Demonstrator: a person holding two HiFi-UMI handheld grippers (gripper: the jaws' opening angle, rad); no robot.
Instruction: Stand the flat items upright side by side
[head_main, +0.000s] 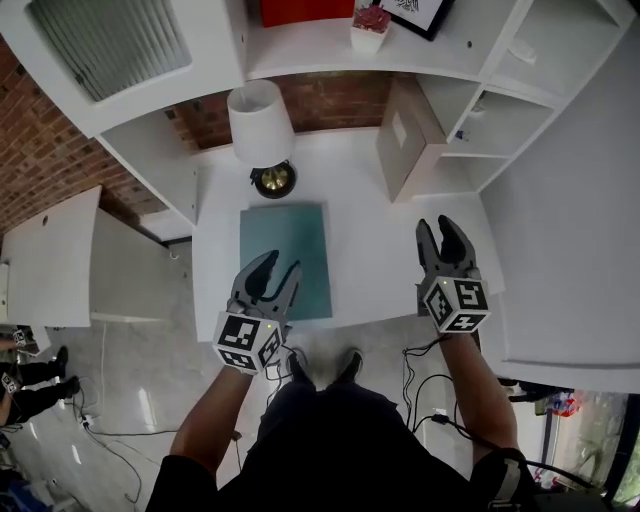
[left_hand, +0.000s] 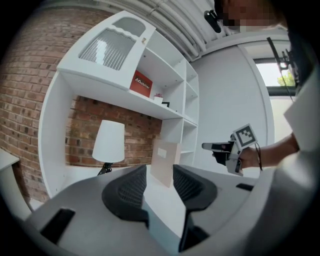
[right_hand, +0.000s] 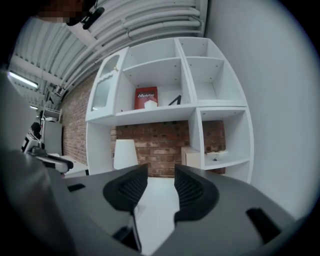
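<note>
While the beige flat card-covered item (head_main: 400, 135) stands upright on its edge at the back right of the white desk (head_main: 370, 250), against the side panel of the white shelving unit (head_main: 470, 110), the teal flat rectangular book (head_main: 290, 250) lies flat near the middle of the desk. The two items are well apart.

The left gripper (head_main: 279, 265) hovers over the near left corner of the teal book; its jaws stand partly apart with nothing between them, and the pads touch nothing. The right gripper (head_main: 438, 228) is held above the bare desk to the right of the book, pointing towards the shelves; its jaws are likewise partly apart and empty.

Behind the book stands a lamp with a white shade (head_main: 260, 120), before a red brick wall (head_main: 330, 100). On the shelf above are a red box (head_main: 300, 10) and a small potted plant (head_main: 371, 25).
</note>
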